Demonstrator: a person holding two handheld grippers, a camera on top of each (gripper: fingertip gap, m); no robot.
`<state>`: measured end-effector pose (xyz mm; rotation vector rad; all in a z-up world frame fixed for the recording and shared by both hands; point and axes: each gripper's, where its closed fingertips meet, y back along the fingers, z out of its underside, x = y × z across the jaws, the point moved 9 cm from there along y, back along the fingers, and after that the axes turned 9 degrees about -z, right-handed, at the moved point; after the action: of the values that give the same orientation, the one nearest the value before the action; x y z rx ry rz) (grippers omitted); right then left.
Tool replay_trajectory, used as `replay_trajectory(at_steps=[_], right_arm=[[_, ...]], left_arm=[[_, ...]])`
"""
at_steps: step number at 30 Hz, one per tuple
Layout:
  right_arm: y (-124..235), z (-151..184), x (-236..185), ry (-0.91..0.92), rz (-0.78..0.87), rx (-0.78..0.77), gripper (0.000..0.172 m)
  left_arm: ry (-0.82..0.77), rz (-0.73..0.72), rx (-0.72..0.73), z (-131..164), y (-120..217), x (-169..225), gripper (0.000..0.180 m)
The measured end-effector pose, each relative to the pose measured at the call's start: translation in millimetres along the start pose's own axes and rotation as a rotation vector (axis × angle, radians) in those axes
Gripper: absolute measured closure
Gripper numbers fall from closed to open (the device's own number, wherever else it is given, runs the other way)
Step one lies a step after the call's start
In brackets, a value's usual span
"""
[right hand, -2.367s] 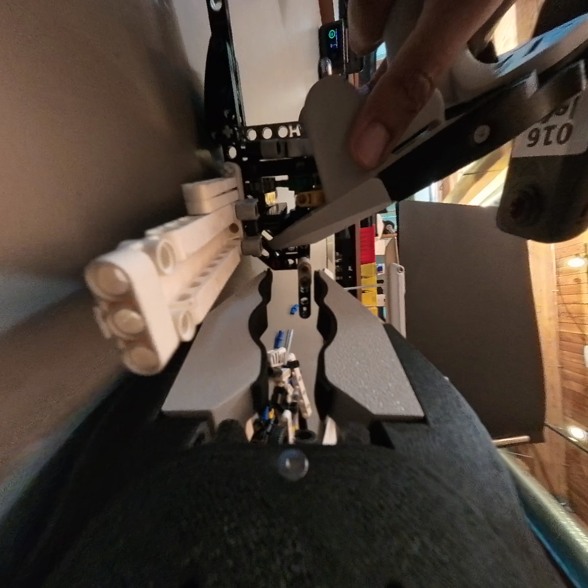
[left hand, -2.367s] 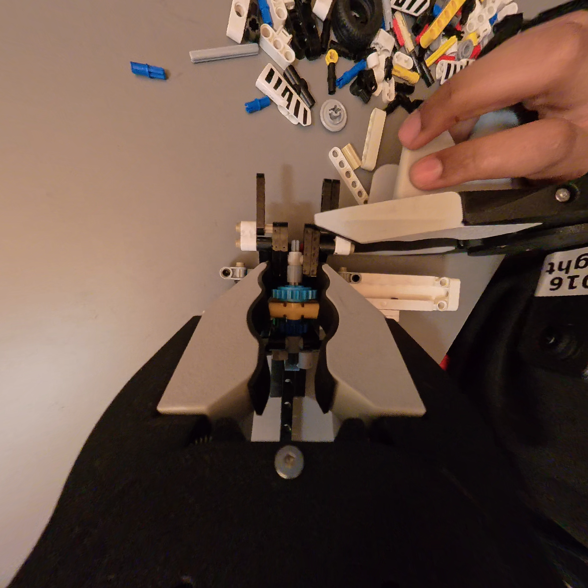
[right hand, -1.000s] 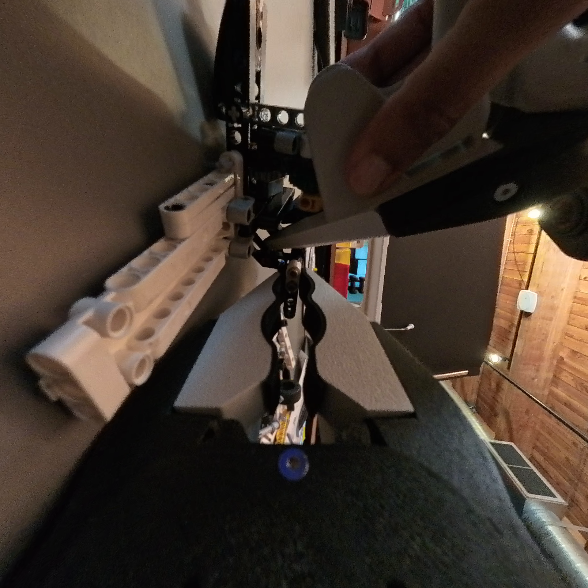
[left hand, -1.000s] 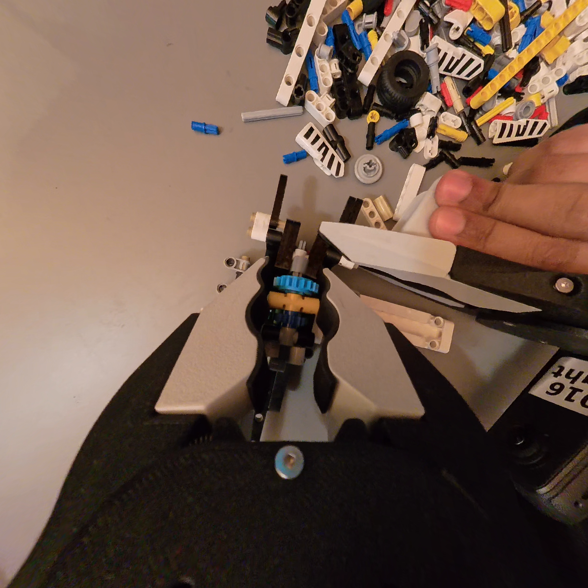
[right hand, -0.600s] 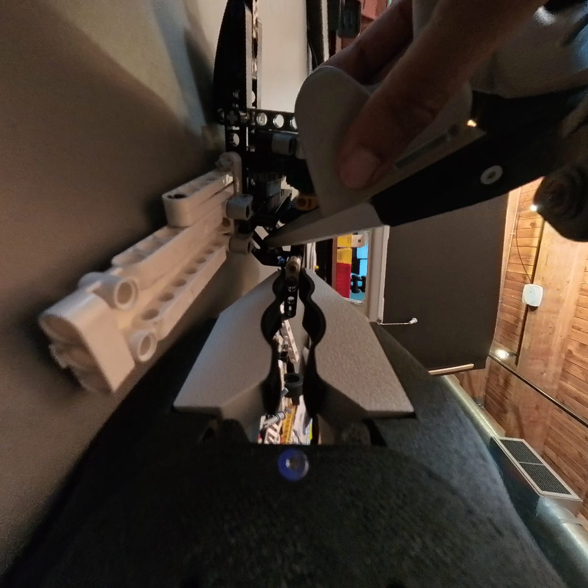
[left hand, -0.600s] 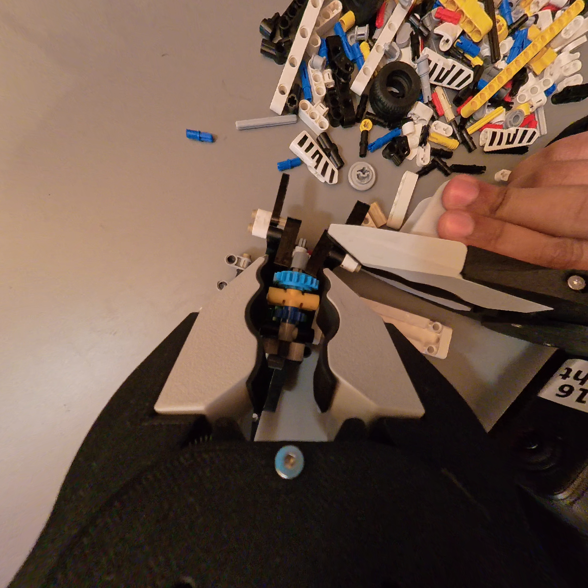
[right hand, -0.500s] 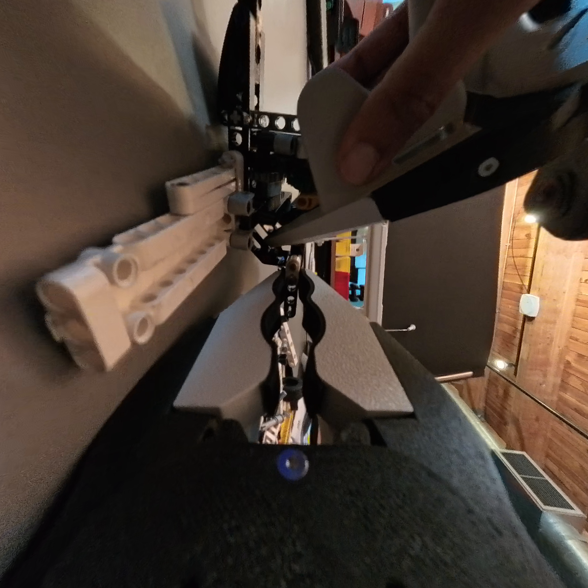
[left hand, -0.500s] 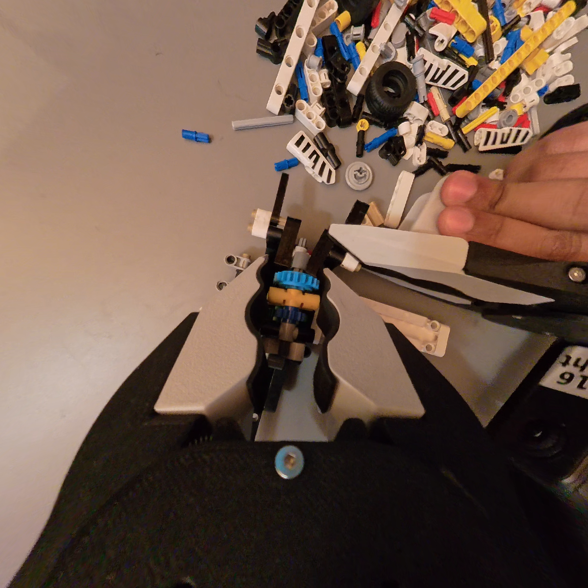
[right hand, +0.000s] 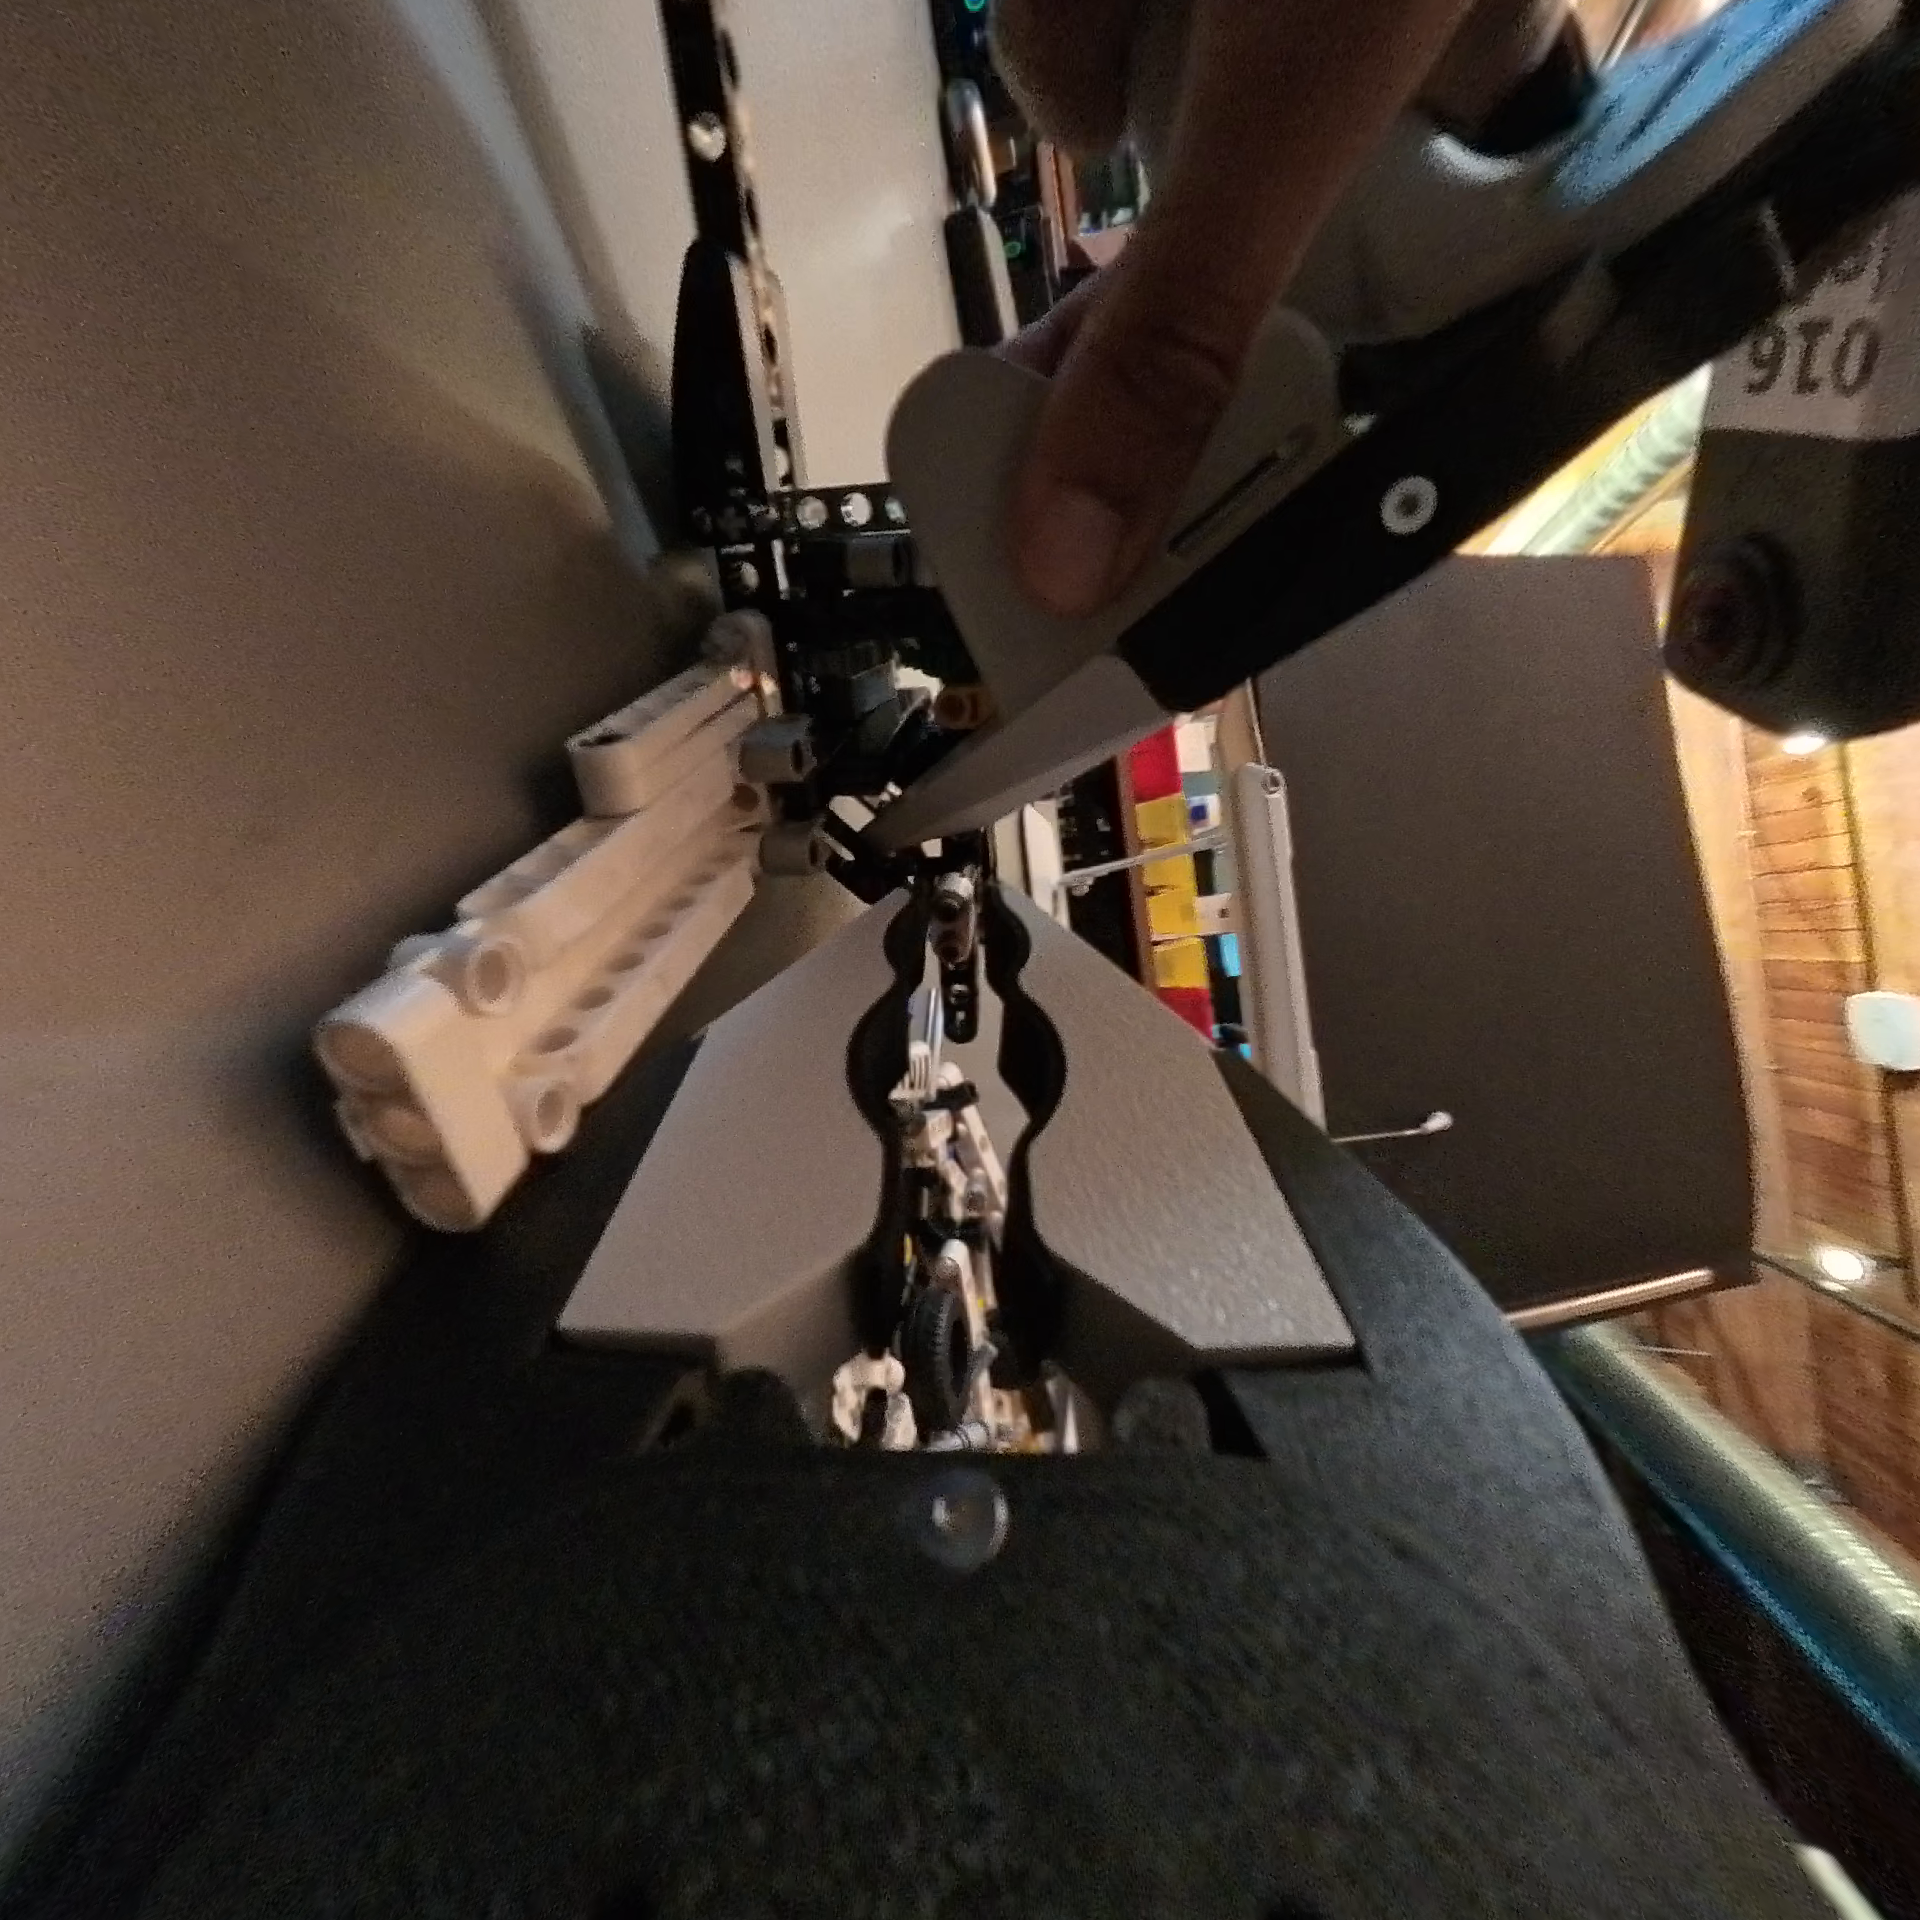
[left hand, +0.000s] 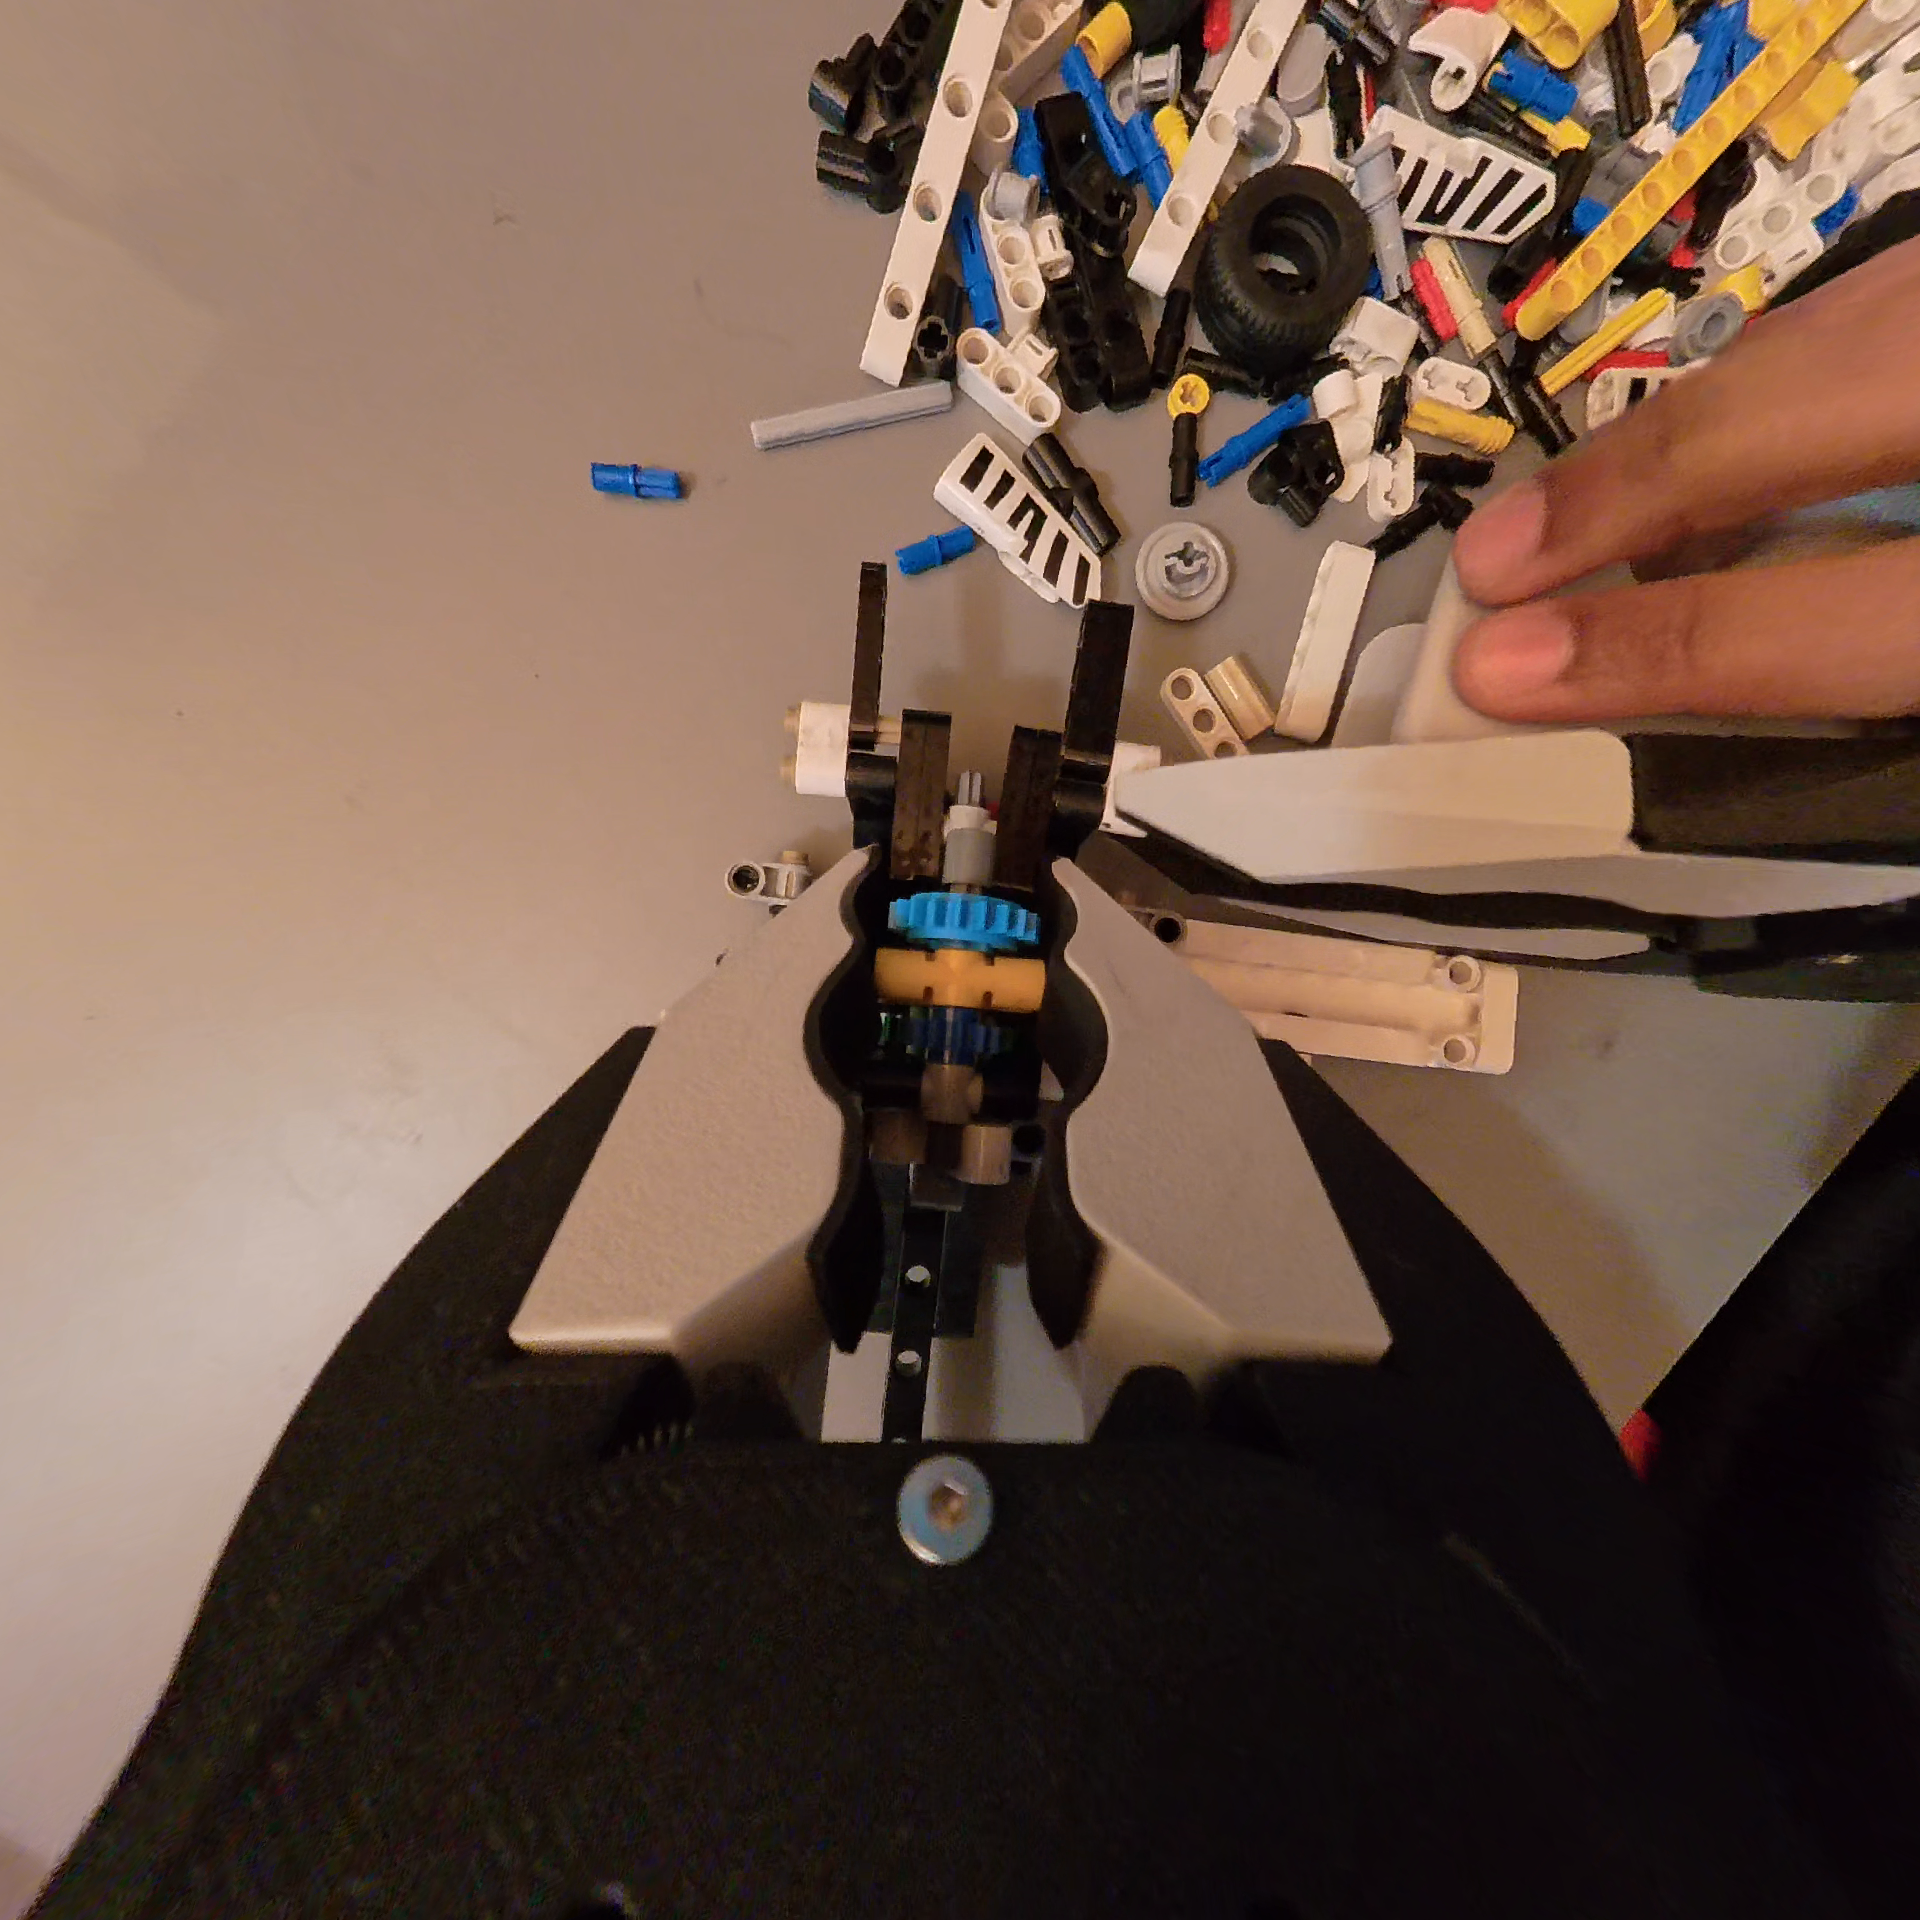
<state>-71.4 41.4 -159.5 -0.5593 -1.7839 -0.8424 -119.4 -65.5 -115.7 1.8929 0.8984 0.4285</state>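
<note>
Between the left gripper's (left hand: pixel 958 883) clamped fingers sits a black brick assembly (left hand: pixel 961 997) with blue and yellow gears; the right gripper (right hand: pixel 951 920) pinches its black side beam (right hand: pixel 958 971). Beyond, loose bricks (left hand: pixel 1299 208) litter the table (left hand: pixel 364 675).

Left gripper (left hand: pixel 961 883) clamped; right gripper (right hand: pixel 951 914) nearly closed, fingertips pinching.

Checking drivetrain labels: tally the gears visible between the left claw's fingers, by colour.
Gear assembly in the left claw:
Light blue gear: 1
Yellow gear: 1
Dark blue gear: 1
Total: 3
</note>
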Motion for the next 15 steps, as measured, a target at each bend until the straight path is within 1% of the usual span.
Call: replay_trajectory(at_steps=[4, 5, 6, 8, 12, 15], right_arm=[[-1.4, 4.2, 8.8, -0.1, -0.076, 0.042, 0.159], [-2.0, 4.9, 9.5, -0.097, -0.088, 0.05, 0.159], [-2.7, 5.1, 8.7, -0.083, -0.1, 0.054, 0.165], [-4.4, 5.6, 7.8, -0.07, -0.095, 0.054, 0.165], [-5.5, 8.9, 12.4, -0.202, -0.148, 0.082, 0.164], [-6.8, 8.8, 13.9, -0.234, -0.159, 0.071, 0.164]], left_arm=[[-0.008, 0.006, 0.0, 0.0, 0.1, -0.6, 0.153], [-0.009, 0.009, -0.001, -0.1, 0.1, -0.9, 0.153], [-0.009, 0.012, -0.002, -0.2, -0.1, -1.2, 0.153], [-0.012, 0.012, -0.007, -0.7, -0.4, -1.7, 0.154], [-0.015, 0.013, -0.007, -0.8, -0.6, -2.1, 0.154], [-0.007, 0.01, -0.006, -1.0, -0.8, -2.7, 0.154]])
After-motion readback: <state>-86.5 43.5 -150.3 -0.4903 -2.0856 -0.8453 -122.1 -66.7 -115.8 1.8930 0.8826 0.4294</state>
